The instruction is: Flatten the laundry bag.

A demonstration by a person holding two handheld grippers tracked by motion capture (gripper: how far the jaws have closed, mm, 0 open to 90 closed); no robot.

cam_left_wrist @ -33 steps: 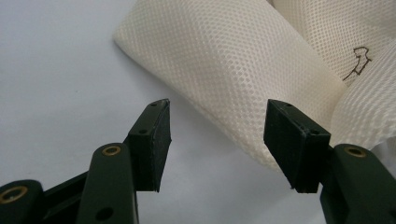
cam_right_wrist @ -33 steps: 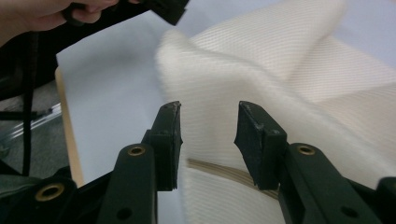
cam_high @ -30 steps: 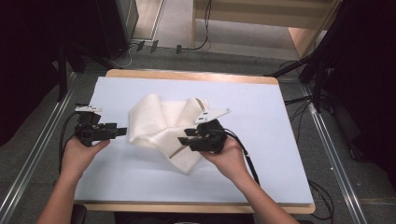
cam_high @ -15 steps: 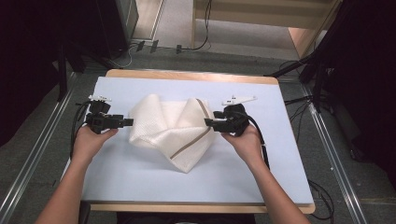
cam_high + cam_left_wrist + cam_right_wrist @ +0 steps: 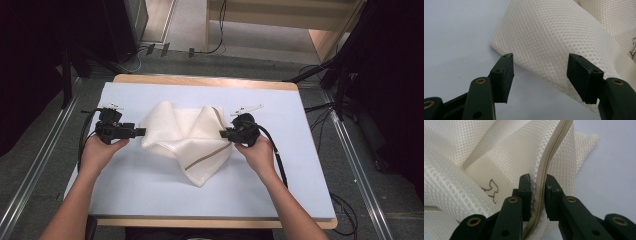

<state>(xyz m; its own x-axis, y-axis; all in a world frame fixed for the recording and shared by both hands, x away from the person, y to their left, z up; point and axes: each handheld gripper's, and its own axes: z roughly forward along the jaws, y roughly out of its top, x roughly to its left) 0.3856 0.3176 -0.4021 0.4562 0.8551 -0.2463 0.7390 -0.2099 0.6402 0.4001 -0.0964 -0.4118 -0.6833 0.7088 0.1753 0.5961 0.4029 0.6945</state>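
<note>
A white mesh bag point(image 5: 187, 140) with a beige zipper point(image 5: 207, 157) lies crumpled mid-table in the high view. My left gripper point(image 5: 140, 132) is at the bag's left edge. In the left gripper view it point(image 5: 540, 75) stands open, jaws either side of a rounded mesh fold point(image 5: 554, 42), not pinching it. My right gripper point(image 5: 224, 134) is at the bag's right edge. In the right gripper view it point(image 5: 538, 195) is shut on the zipper seam point(image 5: 549, 157) of the mesh bag point(image 5: 486, 155), which rises between the jaws.
The light blue mat point(image 5: 150, 200) covers a wooden table point(image 5: 200, 80). Cables point(image 5: 280, 160) trail from both grippers. Dark stands and floor cables surround the table beyond its far edge.
Both hands moved away from me toward the table's middle and apart. The right gripper pulled the bag's right side outward, spreading the cloth wider.
</note>
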